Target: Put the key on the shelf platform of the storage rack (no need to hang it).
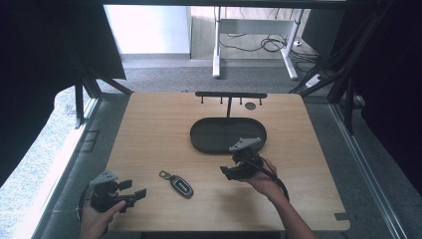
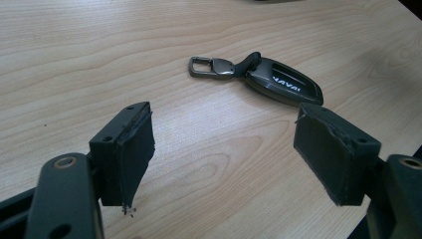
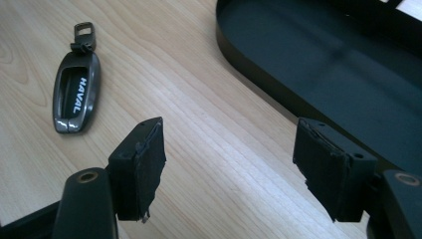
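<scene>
- The key fob (image 1: pixel 181 185) lies flat on the wooden table (image 1: pixel 149 129), at about seven o'clock from the black oval tray (image 1: pixel 204 130) and well apart from it, between my two grippers.
- My left gripper (image 1: pixel 135 193) hovers near the table's near-left corner, at about nine o'clock from the fob; its jaws are spread with nothing between them, the fob lying just beyond the pads (image 2: pixel 137 149).
- My right gripper (image 1: pixel 225 171) sits at about two o'clock from the fob, just beside the tray's near rim; its jaws are parted over bare wood, holding nothing.
- I judge the fob light, rigid and glossy, so likely slippery under my pads; it sits low on the table, so I would need to come down close to the wood.
- I would pinch it across its narrow width, on the long sides of the body, not by the metal clip ring (image 2: pixel 201 66), which probably swivels.
- White lettering on the fob reads "HAVAL" (image 3: pixel 79 95) in the right gripper view.
</scene>
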Available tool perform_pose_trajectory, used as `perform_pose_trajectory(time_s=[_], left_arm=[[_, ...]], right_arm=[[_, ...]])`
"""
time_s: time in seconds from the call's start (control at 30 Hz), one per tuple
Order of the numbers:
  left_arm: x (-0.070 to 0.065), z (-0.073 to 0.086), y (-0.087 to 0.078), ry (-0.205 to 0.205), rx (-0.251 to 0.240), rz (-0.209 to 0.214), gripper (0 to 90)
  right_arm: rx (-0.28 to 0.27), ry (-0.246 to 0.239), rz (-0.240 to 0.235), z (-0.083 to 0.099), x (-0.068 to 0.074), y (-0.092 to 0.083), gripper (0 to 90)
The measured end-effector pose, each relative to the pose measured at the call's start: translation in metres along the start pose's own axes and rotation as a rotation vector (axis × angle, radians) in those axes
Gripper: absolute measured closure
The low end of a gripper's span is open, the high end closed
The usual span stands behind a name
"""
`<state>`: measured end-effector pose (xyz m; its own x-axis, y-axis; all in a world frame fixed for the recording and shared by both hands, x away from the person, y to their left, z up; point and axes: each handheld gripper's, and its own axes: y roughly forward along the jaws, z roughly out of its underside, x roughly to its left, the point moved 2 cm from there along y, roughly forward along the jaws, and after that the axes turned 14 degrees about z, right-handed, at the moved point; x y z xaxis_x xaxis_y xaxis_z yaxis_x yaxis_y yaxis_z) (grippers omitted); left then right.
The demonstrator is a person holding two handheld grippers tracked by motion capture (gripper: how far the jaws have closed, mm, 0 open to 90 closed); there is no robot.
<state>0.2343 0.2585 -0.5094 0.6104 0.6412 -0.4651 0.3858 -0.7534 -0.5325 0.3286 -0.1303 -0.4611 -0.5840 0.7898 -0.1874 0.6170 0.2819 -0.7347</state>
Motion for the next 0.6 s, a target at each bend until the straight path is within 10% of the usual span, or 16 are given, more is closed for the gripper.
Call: perform_pose_trajectory(time_s=[0.6], left_arm=[[-0.001,0.0,0.001,0.005,0.004,0.0,24.2]], right_arm=[[0.022,-0.071,-0.072,-0.019,0.03,0.009,29.8]])
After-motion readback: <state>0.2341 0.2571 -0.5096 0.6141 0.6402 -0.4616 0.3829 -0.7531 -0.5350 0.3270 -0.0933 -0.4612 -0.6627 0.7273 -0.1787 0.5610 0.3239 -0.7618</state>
